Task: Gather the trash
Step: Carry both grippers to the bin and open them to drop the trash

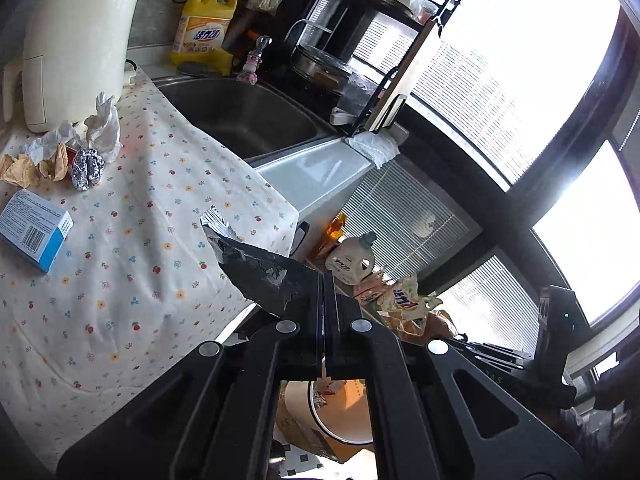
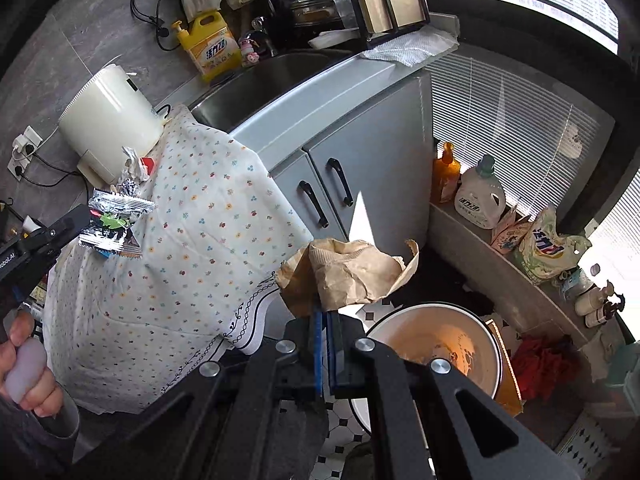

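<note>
Left hand-held gripper (image 1: pixel 325 280) clamping foil wrapper (image 1: pixel 256 268), right (image 2: pixel 326 312) clamping crumpled paper (image 2: pixel 352 276), bin (image 2: pixel 436 344) partly hidden

right gripper (image 2: pixel 325 320) | fingers clamp brown paper (image 2: pixel 352 272) | above bin (image 2: pixel 432 344)

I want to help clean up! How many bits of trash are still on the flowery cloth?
4 that I can see: white crumpled tissue, brown crumpled paper, silver foil ball, blue cardboard box. More may hide beneath.
</note>
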Tool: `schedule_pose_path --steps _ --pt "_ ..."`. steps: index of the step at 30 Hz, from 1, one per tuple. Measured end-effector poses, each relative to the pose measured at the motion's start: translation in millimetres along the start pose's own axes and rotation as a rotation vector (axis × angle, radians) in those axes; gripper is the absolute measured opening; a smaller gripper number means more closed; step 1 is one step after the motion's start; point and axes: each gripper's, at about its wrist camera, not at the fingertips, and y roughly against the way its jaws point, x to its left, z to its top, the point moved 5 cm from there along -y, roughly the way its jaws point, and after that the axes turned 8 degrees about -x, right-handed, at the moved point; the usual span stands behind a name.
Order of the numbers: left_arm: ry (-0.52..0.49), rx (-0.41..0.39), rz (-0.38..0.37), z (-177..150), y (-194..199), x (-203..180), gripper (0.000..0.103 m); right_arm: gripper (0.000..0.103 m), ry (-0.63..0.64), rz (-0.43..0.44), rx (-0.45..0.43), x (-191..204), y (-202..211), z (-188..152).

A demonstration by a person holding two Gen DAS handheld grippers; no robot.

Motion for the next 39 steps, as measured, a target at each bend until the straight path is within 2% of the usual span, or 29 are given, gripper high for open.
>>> schedule_pose_path --steps 4,8,9,10,12,19,26,34,35,36,37,38,39 --pt "-0.025 0.061 -0.045 -23.7 -22.7 -28.8 0.001 0.004 -0.055 -0.037 0.032 -36.8 1.2 -26.9" --pt "-0.051 0.115 -0.080 -43.2 -41.8 -50.9 0.001 0.010 -0.096 -0.054 0.074 -59.2 -3.1 -49.7" --pt "-0.058 0.127 -0.088 -47.4 -45.5 -55.7 0.001 0.017 -0.106 -0.065 0.080 -64.3 -4.0 -53.8" --pt "-0.066 0.139 -0.097 -51.9 -47.9 -60.3 0.001 0.034 -0.120 -0.071 0.081 -68.8 -3.5 -57.3" --pt "-0.077 0.165 -0.112 -60.8 -53.3 -68.4 0.001 0.052 -0.141 -0.079 0.073 -76.6 -0.1 -62.4" --pt "-0.085 0.241 -0.159 -84.9 -76.9 -88.6 0.001 0.051 -0.192 -0.145 0.066 -110.9 19.1 -72.6" --pt "-0.121 0.328 -0.241 -113.9 -100.8 -125.4 0.001 0.051 -0.288 -0.236 0.020 -156.9 54.4 -81.3" --pt "-0.156 0.478 -0.339 -154.2 -123.7 -168.7 0.004 0.051 -0.364 -0.306 -0.027 -187.3 89.3 -94.3" --pt "-0.157 0.489 -0.342 -156.3 -125.3 -170.5 0.012 0.051 -0.369 -0.310 -0.031 -188.8 91.8 -95.3" --pt "-0.154 0.493 -0.346 -157.2 -125.2 -171.2 0.033 0.052 -0.372 -0.313 -0.035 -189.9 93.8 -96.2" --pt "-0.149 0.487 -0.349 -155.7 -124.7 -171.2 0.048 0.052 -0.375 -0.314 -0.038 -190.8 95.5 -97.4" --pt "-0.146 0.468 -0.352 -152.2 -122.5 -170.9 0.066 0.053 -0.377 -0.313 -0.040 -190.9 96.4 -97.7" --pt "-0.148 0.450 -0.356 -148.2 -120.0 -170.2 0.070 0.053 -0.379 -0.312 -0.041 -190.3 96.5 -97.9"
